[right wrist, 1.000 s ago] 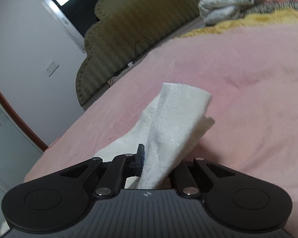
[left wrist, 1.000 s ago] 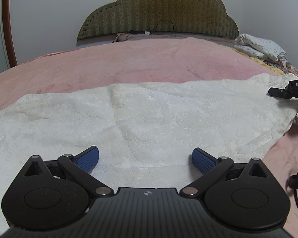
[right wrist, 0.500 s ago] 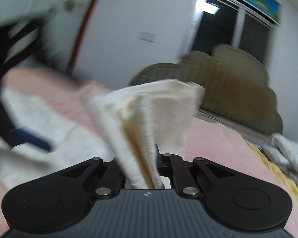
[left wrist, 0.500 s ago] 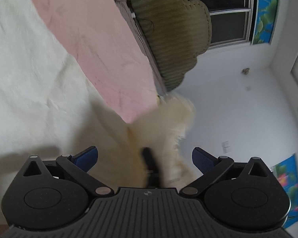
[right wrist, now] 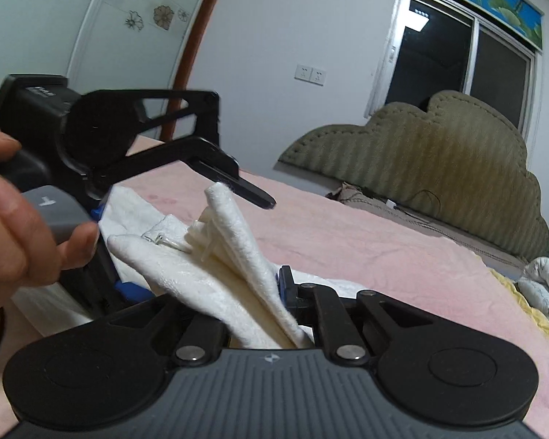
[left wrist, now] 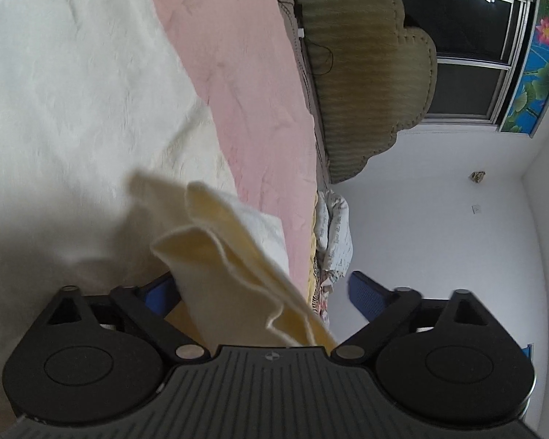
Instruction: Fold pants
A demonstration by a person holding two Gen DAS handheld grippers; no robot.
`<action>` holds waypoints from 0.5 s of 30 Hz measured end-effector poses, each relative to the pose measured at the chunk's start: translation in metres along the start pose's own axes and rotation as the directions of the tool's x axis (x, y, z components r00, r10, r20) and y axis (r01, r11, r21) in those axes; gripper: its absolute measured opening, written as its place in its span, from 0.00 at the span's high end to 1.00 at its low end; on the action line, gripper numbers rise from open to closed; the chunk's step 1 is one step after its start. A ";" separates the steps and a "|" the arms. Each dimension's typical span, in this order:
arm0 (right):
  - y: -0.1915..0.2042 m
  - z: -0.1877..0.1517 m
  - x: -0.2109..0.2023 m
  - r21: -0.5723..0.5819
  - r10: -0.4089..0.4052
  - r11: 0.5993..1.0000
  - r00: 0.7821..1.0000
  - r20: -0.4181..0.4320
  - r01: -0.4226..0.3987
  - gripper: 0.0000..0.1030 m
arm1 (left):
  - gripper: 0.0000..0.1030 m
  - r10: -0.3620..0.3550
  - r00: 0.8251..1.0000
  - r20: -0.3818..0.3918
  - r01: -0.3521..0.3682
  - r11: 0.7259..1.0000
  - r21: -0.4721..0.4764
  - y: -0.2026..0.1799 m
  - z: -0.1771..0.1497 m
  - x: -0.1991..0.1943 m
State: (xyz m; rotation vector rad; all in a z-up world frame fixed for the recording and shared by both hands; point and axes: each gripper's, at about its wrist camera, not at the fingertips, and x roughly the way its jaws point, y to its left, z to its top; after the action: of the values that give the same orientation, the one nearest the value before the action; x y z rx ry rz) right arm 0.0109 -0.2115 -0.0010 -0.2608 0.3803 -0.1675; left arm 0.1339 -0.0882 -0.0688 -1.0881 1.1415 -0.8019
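The cream-white pants (left wrist: 73,91) lie spread on the pink bed; the left wrist view is rolled sideways. My left gripper (left wrist: 263,292) is open, its blue pads (left wrist: 366,294) wide apart, and a lifted fold of the pants (left wrist: 230,256) hangs between them. My right gripper (right wrist: 271,292) is shut on a bunched end of the pants (right wrist: 230,256) and holds it above the bed. The left gripper (right wrist: 135,153), held in a hand (right wrist: 14,241), shows close on the left in the right wrist view, touching the same cloth.
A pink bedspread (right wrist: 384,252) covers the bed. An olive padded headboard (right wrist: 439,157) stands at the far end with a cable along it. Folded bedding (right wrist: 545,285) lies at the right edge. A window (right wrist: 457,62) and wall sockets (right wrist: 311,73) are behind.
My right gripper has carried the pants end up and across toward the left gripper. My left gripper has rolled sideways and the lifted fold now hangs between its open fingers.
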 end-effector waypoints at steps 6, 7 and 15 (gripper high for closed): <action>0.008 0.008 0.009 -0.035 0.039 0.999 0.999 0.006 -0.039 0.93 | 0.91 0.052 0.998 0.037 -0.054 0.996 0.075 -0.010 0.019 -0.022; 0.012 0.010 0.010 -0.048 0.049 0.998 0.999 0.009 -0.049 0.93 | 0.92 0.082 0.994 0.065 -0.090 0.987 0.134 -0.017 0.022 -0.029; 0.073 0.029 0.033 -0.180 0.166 0.971 0.986 0.023 -0.160 0.93 | 0.92 0.369 0.881 0.296 -0.473 0.703 0.532 -0.082 0.033 -0.065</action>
State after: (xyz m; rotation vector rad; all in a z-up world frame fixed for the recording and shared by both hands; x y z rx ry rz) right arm 0.0606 -0.1429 -0.0069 -0.4062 0.3780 0.0337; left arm 0.1514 -0.0443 0.0303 -0.3278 0.8539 -0.6150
